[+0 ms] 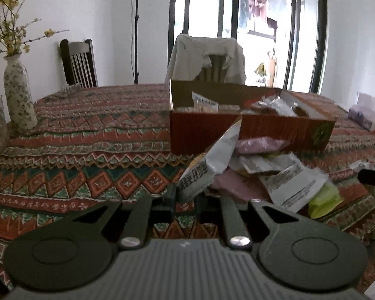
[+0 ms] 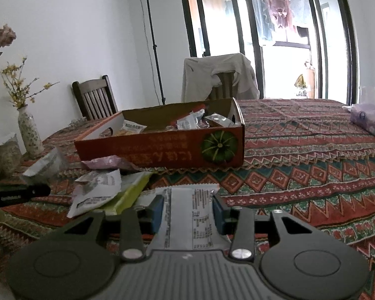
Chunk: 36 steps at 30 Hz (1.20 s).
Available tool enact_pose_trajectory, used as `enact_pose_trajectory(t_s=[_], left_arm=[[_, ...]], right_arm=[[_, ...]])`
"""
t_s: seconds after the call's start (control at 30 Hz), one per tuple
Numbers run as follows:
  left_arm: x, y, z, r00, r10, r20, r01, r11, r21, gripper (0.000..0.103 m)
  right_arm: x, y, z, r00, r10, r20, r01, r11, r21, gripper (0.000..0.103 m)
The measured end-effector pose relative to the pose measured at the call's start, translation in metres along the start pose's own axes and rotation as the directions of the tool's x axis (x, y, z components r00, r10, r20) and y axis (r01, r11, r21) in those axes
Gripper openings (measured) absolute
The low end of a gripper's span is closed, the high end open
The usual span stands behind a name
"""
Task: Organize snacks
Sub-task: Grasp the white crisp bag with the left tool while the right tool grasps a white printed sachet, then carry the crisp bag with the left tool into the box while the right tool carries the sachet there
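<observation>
My left gripper (image 1: 186,195) is shut on the lower end of a white snack packet (image 1: 209,157), which sticks up tilted above the patterned tablecloth (image 1: 100,130). Right of it lies a pile of snacks: pink packets (image 1: 259,145), a white packet (image 1: 294,185) and a green one (image 1: 324,200). Behind the pile stands a red cardboard box (image 1: 249,135) with several snacks inside. My right gripper (image 2: 188,210) is shut on a flat white packet (image 2: 187,220) with printed text, held between its blue pads (image 2: 157,210). The box (image 2: 162,150) sits just beyond, and the pile (image 2: 97,195) lies to its left.
A floral vase (image 1: 18,95) with yellow twigs and a jar stand at the table's left edge. A purple tissue pack (image 2: 364,120) rests at the far right. Two chairs (image 2: 95,100) stand behind the table, one draped with a cloth (image 2: 219,77). A lamp stand (image 2: 152,45) stands by the wall.
</observation>
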State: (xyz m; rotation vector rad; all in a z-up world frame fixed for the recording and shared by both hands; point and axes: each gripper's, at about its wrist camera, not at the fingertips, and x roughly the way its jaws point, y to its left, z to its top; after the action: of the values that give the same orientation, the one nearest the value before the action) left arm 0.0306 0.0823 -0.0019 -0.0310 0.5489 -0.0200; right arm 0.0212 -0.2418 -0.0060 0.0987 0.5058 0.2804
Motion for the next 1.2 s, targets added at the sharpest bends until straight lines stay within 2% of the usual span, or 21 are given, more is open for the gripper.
enact_pose_trajectory(t_s=[0.27,0.57,0.7,1.0,1.2], left_arm=[[-0.004,-0.008,0.023,0.998,-0.017,0.057,0.019,0.999,-0.032,0.015],[0.017,-0.023,0.06,0.996,-0.022,0.09,0.027,0.998,-0.053,0.015],[0.032,-0.029,0.08,0.994,-0.019,0.104,0.025,0.998,-0.058,0.015],[0.082,-0.042,0.124,0.992,-0.022,0.123,0.032,0.996,-0.085,0.015],[0.118,-0.048,0.139,0.992,-0.023,0.124,0.037,0.993,-0.113,0.015]], right_arm=[[0.002,0.002,0.022,0.998,0.007,0.06,-0.006,1.0,-0.015,0.041],[0.031,0.001,0.074,0.99,0.02,0.142,-0.018,1.0,-0.015,0.041],[0.052,0.0,0.098,0.985,0.03,0.172,-0.03,1.0,-0.007,0.041],[0.114,-0.003,0.151,0.983,0.041,0.179,-0.04,0.999,-0.008,0.041],[0.154,-0.007,0.157,0.983,0.03,0.182,-0.034,0.999,0.016,0.041]])
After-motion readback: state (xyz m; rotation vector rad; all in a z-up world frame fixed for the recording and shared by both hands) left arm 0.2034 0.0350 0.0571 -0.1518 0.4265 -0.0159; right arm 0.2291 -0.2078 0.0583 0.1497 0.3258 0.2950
